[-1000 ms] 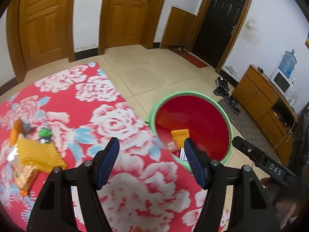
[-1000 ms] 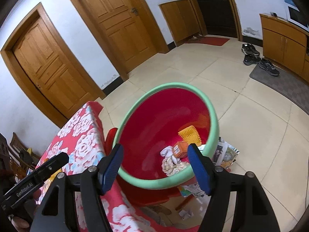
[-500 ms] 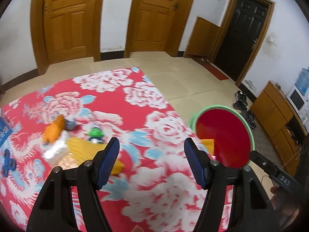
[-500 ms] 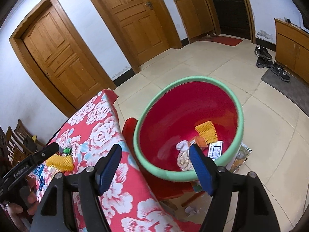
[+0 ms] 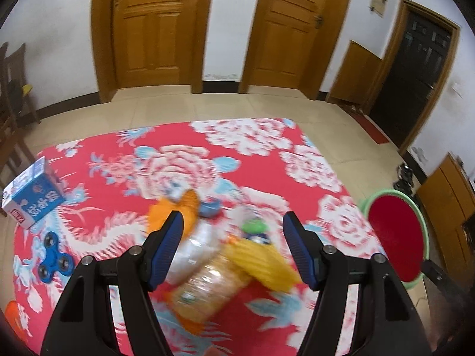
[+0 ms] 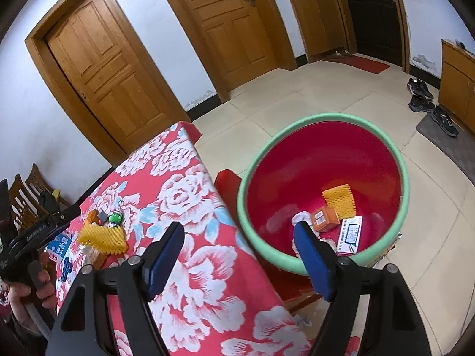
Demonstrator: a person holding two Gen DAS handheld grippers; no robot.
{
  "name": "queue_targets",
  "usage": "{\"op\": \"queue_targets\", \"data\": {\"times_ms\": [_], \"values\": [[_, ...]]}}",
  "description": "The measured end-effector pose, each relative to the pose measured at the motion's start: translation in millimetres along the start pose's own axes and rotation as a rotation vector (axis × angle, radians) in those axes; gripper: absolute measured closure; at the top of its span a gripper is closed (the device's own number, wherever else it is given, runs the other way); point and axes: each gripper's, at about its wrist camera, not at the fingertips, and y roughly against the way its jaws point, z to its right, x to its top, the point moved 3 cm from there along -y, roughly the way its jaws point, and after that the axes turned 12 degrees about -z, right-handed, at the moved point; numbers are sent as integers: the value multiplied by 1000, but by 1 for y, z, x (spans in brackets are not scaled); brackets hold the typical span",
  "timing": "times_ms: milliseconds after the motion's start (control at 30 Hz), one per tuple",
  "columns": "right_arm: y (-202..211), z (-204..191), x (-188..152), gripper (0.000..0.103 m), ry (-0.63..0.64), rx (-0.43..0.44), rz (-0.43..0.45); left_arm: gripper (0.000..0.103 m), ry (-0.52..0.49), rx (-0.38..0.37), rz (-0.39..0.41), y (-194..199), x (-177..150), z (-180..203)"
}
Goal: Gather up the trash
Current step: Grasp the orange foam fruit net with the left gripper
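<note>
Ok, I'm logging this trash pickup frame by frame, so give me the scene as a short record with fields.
surface: table under a red floral cloth
bin: red basin with green rim, beside the table
in bin: yellow foam sheet, orange box, white carton
left gripper: open, empty, above the trash pile
right gripper: opening, empty
also on table: blue carton, blue spinner

white walls (image 5: 228, 23) are standing behind two panelled wooden doors (image 5: 154, 26), and a dark door (image 5: 421, 68) is sitting at the right. pale tiles (image 6: 326, 103) are covering the floor. shoes (image 6: 427, 103) are lying beside a wooden cabinet (image 6: 457, 80), and wooden chairs (image 6: 26, 198) are showing at the left edge.
</note>
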Motion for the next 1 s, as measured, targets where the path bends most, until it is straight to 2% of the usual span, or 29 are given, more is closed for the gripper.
{"op": "queue_targets", "data": {"times_ms": [167,367,433,500,633,667,733,800,867,1000], "values": [[-10,-11,3,25,10,0,-14,34,41,35,-16,-14,7,-27],[-20,-24,5,25,28,-3,-31,34,42,35,-65,-38,8,-37],[-22,-27,5,25,35,-4,-35,40,39,38,-80,-45,7,-38],[-24,-31,6,24,39,-3,-36,50,42,35,-98,-51,7,-40],[-27,-38,5,25,43,-4,-45,60,70,2,-110,-59,9,-46],[-28,-40,4,25,48,-6,-50,66,75,1,-113,-61,9,-48],[-29,-45,3,24,59,-9,-55,69,89,-25,-114,-61,8,-52],[-30,-50,2,24,72,-10,-59,79,96,-47,-110,-61,6,-53],[-31,-55,2,25,83,-9,-64,83,91,-60,-104,-59,6,-53],[-36,-71,1,25,110,-5,-73,85,83,-81,-84,-52,5,-51]]}}
